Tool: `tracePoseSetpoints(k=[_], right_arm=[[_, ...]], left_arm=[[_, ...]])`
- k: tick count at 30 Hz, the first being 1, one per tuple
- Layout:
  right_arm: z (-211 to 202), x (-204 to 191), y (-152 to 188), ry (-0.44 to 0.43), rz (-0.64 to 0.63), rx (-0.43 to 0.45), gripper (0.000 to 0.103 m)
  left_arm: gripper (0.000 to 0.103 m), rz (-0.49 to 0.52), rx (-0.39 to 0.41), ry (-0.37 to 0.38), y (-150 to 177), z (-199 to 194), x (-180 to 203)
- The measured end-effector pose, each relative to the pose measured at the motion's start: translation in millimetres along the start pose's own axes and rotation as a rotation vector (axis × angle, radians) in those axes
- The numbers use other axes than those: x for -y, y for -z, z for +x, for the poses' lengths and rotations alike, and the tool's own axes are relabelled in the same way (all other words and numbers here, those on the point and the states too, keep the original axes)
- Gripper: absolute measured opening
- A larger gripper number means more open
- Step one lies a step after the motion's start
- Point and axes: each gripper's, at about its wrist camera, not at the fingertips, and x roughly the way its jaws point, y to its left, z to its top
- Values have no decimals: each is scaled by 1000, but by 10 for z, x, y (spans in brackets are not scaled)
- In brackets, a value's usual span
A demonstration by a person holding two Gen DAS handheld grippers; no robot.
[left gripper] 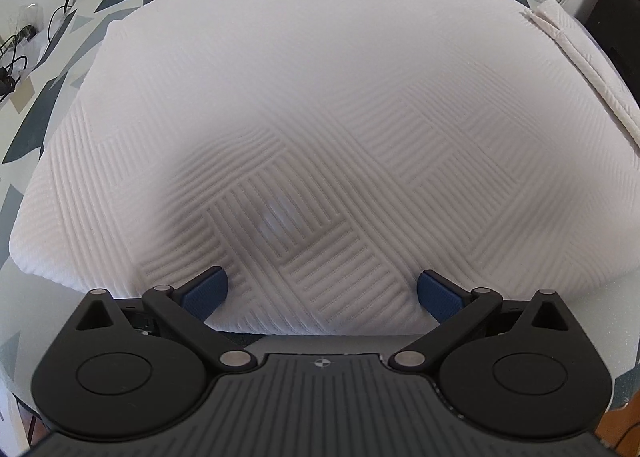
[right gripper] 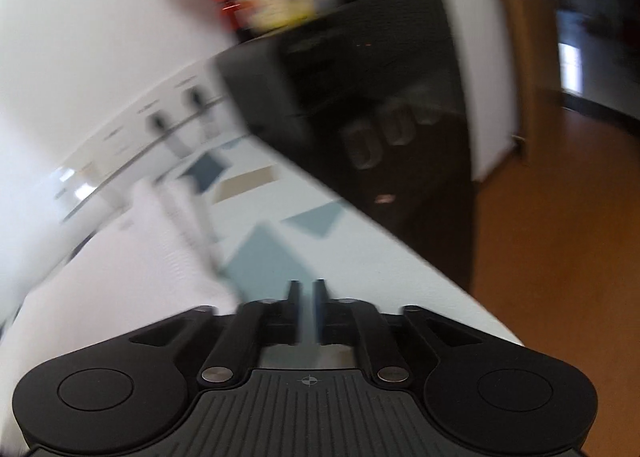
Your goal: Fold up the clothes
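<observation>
We see a white garment (left gripper: 320, 105) lying flat and spread over most of the table (left gripper: 60, 69), reaching close to its near edge. The cloth is thick, with raised ribs set in a basket-weave pattern, and a folded band lies toward the far right corner. The left gripper (left gripper: 322, 295) hangs over its near hem with the jaws wide open, we think ready to pinch that hem. The right gripper (right gripper: 307, 311) is beside the cloth over the patterned table, its jaws almost closed with nothing between them; this view is blurred.
</observation>
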Motion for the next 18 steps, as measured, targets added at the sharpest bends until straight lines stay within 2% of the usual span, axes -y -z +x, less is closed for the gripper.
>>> tracePoseSetpoints(k=[1, 2, 4, 7, 8, 10, 14, 15, 17, 18], right_arm=[[-22, -73, 26, -27, -49, -4, 35], [-28, -143, 62, -48, -89, -8, 38], [17, -265, 109, -74, -124, -21, 37], [148, -376, 122, -85, -83, -47, 37], [203, -390, 120, -84, -64, -55, 33], [242, -371, 92, -89, -8, -56, 19], [195, -137, -17, -97, 138, -20, 12], [184, -59, -42, -74, 169, -4, 12], [160, 88, -96, -17, 221, 30, 2], [139, 135, -124, 37, 218, 51, 1]], left_arm=[[103, -1, 2, -2, -2, -2, 3], [103, -1, 3, -4, -1, 0, 5], [103, -4, 2, -6, 8, 11, 4], [103, -8, -6, -8, 26, -4, 40], [103, -8, -9, -8, 24, -6, 44], [103, -6, -15, -6, 18, -7, 44], [103, 3, -6, 1, 20, -7, 23], [103, 3, -6, 2, 21, -8, 18], [103, 3, -5, 3, 18, -8, 10], [103, 3, -6, 3, 16, -8, 9]])
